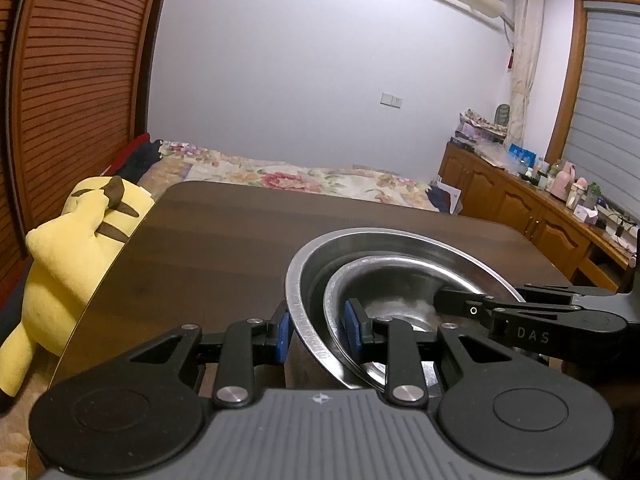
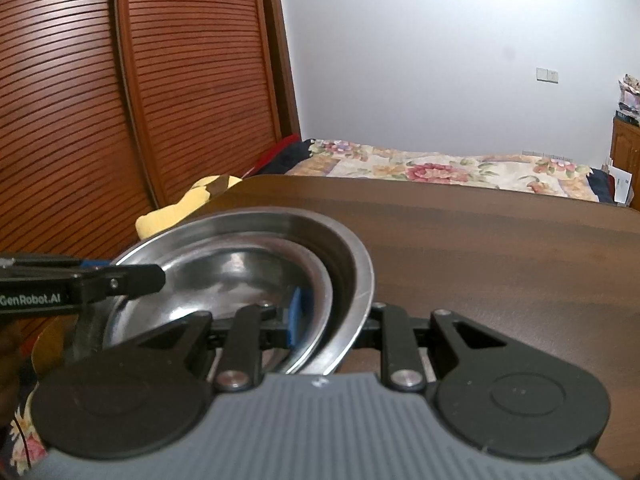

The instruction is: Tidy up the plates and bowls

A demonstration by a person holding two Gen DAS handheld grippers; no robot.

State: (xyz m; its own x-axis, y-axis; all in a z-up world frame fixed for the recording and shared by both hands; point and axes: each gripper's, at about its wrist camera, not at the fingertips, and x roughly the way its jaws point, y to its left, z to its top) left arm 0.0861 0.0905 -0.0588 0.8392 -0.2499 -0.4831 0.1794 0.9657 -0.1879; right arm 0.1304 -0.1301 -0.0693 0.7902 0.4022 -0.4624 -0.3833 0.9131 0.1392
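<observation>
Both grippers, left gripper (image 1: 317,336) and right gripper (image 2: 332,320), clamped opposite rims of the nested steel bowls (image 1: 396,276), fingers straddling the walls, so we carried the stack level.

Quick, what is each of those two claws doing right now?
Left gripper: closed on the left rims of the nested steel bowls.
Right gripper: closed on the right rims of the same bowls.

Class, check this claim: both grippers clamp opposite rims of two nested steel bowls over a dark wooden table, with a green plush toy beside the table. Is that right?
One error: the plush toy is yellow, not green, as the left wrist view shows. The rest stands: the left gripper and right gripper clamp opposite rims of the nested steel bowls over the dark wooden table.
</observation>
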